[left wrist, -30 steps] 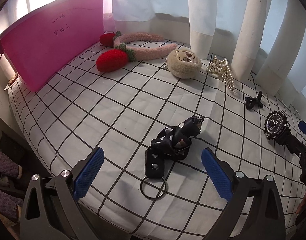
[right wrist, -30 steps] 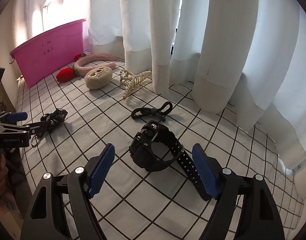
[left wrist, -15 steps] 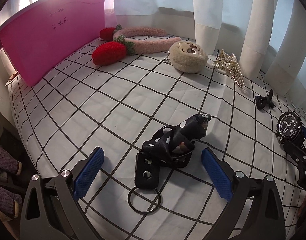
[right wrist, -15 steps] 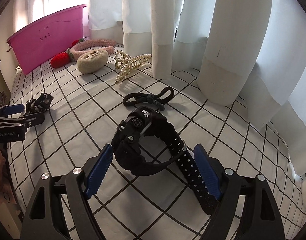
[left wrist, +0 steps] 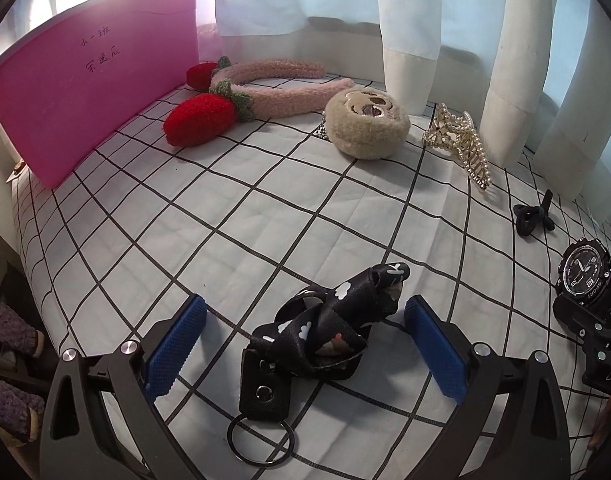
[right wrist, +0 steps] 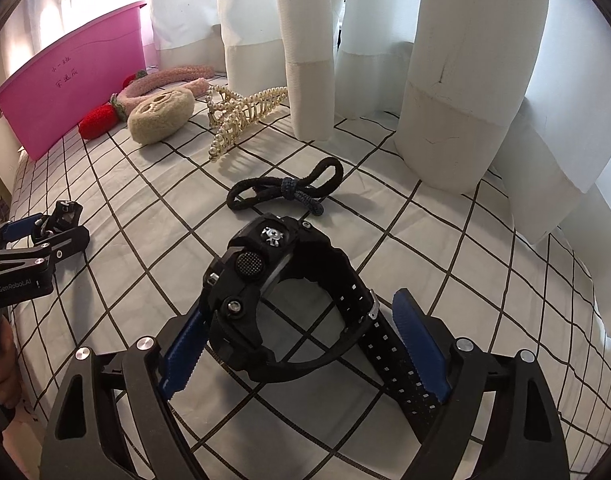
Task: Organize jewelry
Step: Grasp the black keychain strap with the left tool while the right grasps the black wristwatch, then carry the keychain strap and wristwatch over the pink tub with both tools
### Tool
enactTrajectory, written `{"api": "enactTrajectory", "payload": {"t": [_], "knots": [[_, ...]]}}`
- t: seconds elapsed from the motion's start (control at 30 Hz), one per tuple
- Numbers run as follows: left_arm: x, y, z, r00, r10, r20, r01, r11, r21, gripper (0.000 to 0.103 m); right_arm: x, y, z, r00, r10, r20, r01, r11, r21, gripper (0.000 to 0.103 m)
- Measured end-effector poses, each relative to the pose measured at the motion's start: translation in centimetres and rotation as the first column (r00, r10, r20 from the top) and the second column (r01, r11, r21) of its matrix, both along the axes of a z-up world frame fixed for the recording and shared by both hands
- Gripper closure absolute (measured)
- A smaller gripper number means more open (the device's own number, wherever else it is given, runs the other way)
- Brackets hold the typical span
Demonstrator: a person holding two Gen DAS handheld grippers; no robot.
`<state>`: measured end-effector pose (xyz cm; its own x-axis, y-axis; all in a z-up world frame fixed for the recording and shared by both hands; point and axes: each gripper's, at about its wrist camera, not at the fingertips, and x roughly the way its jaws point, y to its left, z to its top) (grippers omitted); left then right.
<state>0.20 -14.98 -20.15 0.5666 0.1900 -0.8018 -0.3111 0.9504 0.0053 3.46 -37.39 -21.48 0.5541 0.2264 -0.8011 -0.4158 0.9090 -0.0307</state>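
Black grippers [left wrist: 305,350] — blue ridged jaws, silver screws

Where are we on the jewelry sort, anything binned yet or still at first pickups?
Nothing shows as sorted; the pink bin's inside is hidden. In hand: the left gripper straddles the black lanyard, and the right gripper, jaws just opening wider, straddles the watch; neither is clamped. Left on the cloth: headband, plush, pearl claw clip, black hair tie.
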Motion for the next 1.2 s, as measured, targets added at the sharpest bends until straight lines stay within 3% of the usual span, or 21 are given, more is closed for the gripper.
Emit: {"api": "enactTrajectory", "payload": {"t": [0.17,0.27,0.33,0.43,0.63,0.8,1.07,1.2], "knots": [[0.2,0.1,-0.1,1.000,-0.009,0.011,0.009,1.000,0.000,0.005,0.4,-0.3,0.0,1.000,-0.005,-0.022,0.005,1.000,0.015,0.017],[-0.2,0.0,0.1,1.000,-0.009,0.026,0.009,1.000,0.007,0.012,-0.1,-0.2,0.1,1.000,-0.004,-0.008,0.004,1.000,0.010,0.018],[-0.7,0.0,0.3,0.999,-0.014,0.041,0.014,1.000,0.011,0.030,-0.2,-0.3,0.1,1.000,-0.006,-0.007,0.007,1.000,0.013,0.018],[-1.2,-0.1,0.5,0.999,-0.026,0.047,0.025,1.000,0.012,0.046,-0.5,-0.1,0.1,1.000,-0.005,0.001,0.005,1.000,0.008,0.020],[-2.1,0.3,0.9,0.999,-0.017,0.047,0.017,1.000,0.000,0.070,-1.1,0.1,0.3,1.000,-0.002,0.017,0.001,1.000,0.019,0.028],[-2.6,0.3,1.4,0.999,-0.027,0.047,0.028,1.000,-0.009,0.075,-1.3,-0.4,0.5,1.000,-0.010,0.004,0.009,0.996,0.088,0.031],[-3.7,-0.1,3.4,0.997,-0.039,0.059,0.040,0.999,-0.011,0.076,-2.5,-0.5,1.8,1.000,-0.007,-0.001,0.007,0.987,0.163,0.031],[-4.1,-0.3,4.8,0.998,-0.038,0.053,0.039,0.999,-0.020,0.076,-2.6,-0.3,2.8,1.000,0.007,-0.003,-0.007,0.985,0.171,0.040]]}}
